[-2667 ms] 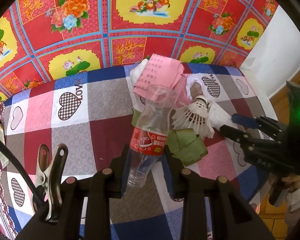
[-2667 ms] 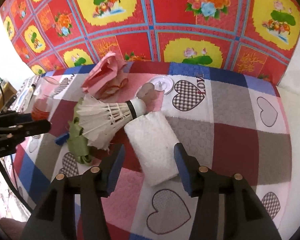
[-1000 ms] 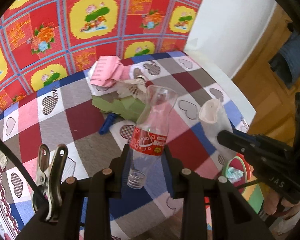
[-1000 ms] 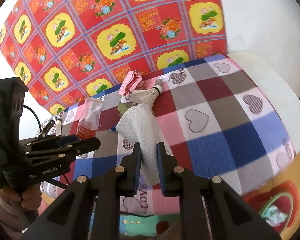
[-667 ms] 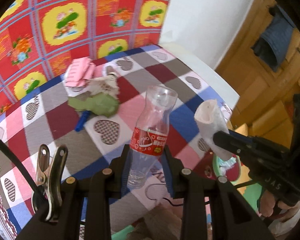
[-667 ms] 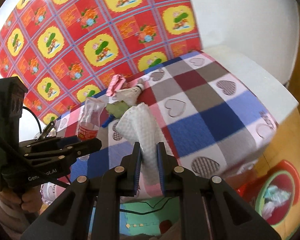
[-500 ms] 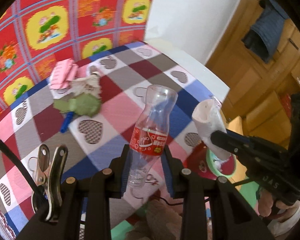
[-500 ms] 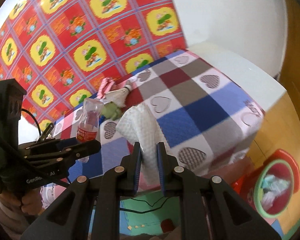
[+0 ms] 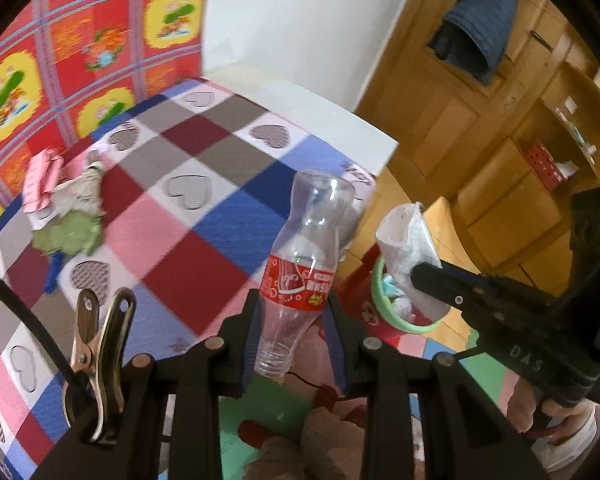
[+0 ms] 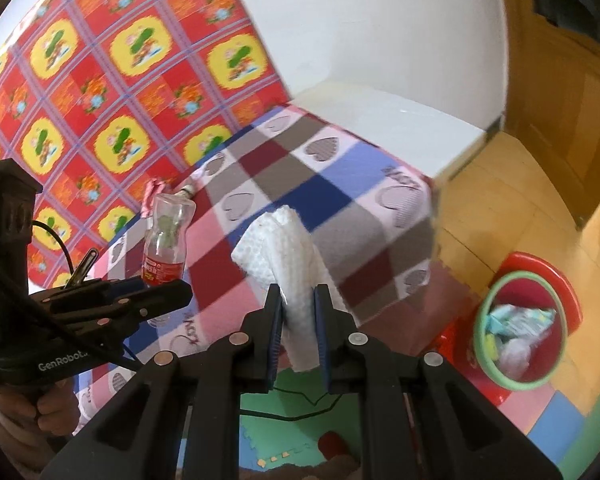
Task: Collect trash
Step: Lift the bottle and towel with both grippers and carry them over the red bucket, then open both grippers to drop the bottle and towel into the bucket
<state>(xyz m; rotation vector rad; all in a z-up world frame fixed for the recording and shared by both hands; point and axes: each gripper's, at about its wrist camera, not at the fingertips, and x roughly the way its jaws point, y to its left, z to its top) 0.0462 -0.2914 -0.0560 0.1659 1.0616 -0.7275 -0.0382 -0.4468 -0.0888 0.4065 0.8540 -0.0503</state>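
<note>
My left gripper (image 9: pixel 294 318) is shut on a clear plastic bottle (image 9: pixel 306 252) with a red label, held neck down above the table's edge; the bottle (image 10: pixel 166 236) also shows in the right wrist view. My right gripper (image 10: pixel 298 308) is shut on a white paper towel (image 10: pixel 288 252), which hangs folded between the fingers; the towel (image 9: pixel 410 244) shows beside the bottle in the left wrist view. A red bin with a green rim (image 10: pixel 520 320) stands on the floor at lower right, with wrappers inside. The bin (image 9: pixel 388 308) is partly hidden behind the towel.
The checked heart tablecloth (image 9: pixel 172 200) still carries a pink paper (image 9: pixel 40 180), a shuttlecock (image 9: pixel 82 188), green paper (image 9: pixel 70 234) and a blue item (image 9: pixel 52 276). A white surface (image 10: pixel 400 120) adjoins the table. Wooden cabinets (image 9: pixel 500 140) stand behind. Foam mats (image 10: pixel 556 428) cover the floor.
Both grippers have swung away from the table centre toward its right edge, carrying the bottle and towel. The floor bin has come nearer and larger in both views.
</note>
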